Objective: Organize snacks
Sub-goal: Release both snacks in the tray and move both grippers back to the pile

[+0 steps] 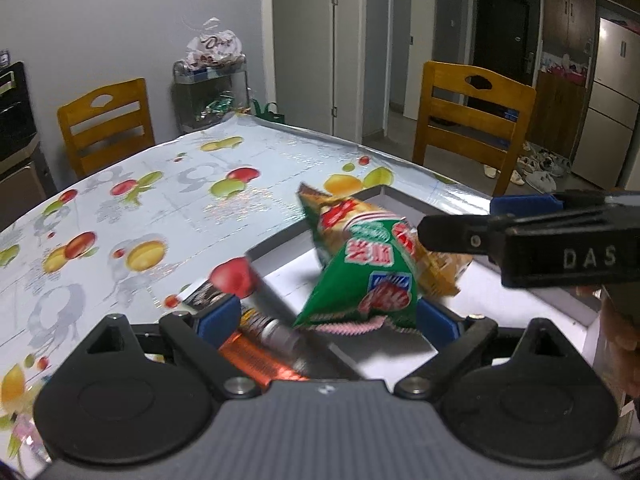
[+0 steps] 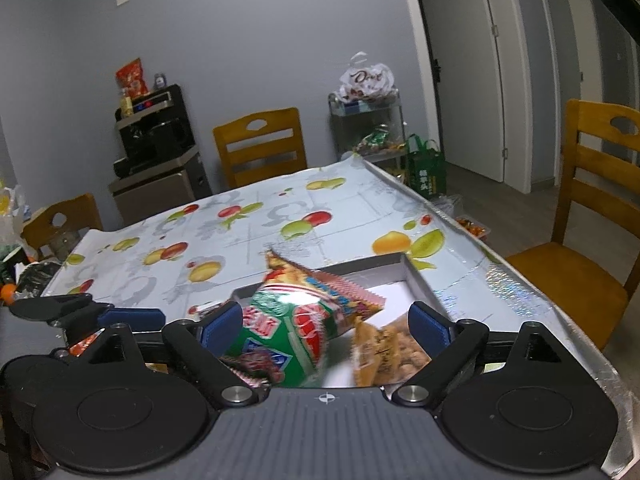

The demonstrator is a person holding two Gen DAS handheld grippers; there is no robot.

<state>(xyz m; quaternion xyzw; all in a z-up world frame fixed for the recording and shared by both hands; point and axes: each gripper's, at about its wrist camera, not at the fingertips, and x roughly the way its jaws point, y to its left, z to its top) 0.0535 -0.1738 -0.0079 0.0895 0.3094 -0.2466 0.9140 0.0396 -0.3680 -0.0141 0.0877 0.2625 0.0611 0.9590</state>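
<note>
L gripper [image 1: 328, 316] has jaws spread wide, nothing pinched; the green snack bag [image 1: 360, 276] sits between its fingers, blurred, over the white box [image 1: 520, 304] on the fruit-print tablecloth [image 1: 140, 208]. R gripper [image 2: 328, 326] comes in at 3 o'clock in the L view, jaws also wide apart. Peanut pack [image 2: 394, 350] lies in the box at 5 o'clock of the green bag, w/ an orange wrapper [image 1: 260, 360] outside the box at 7 o'clock.

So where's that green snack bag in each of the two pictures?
Left wrist view: the green bag sits just right of centre, over the white box, in front of the left tool.
Right wrist view: lower centre, by the right tool.
Shared landmark: the fruit-print tablecloth.
</note>
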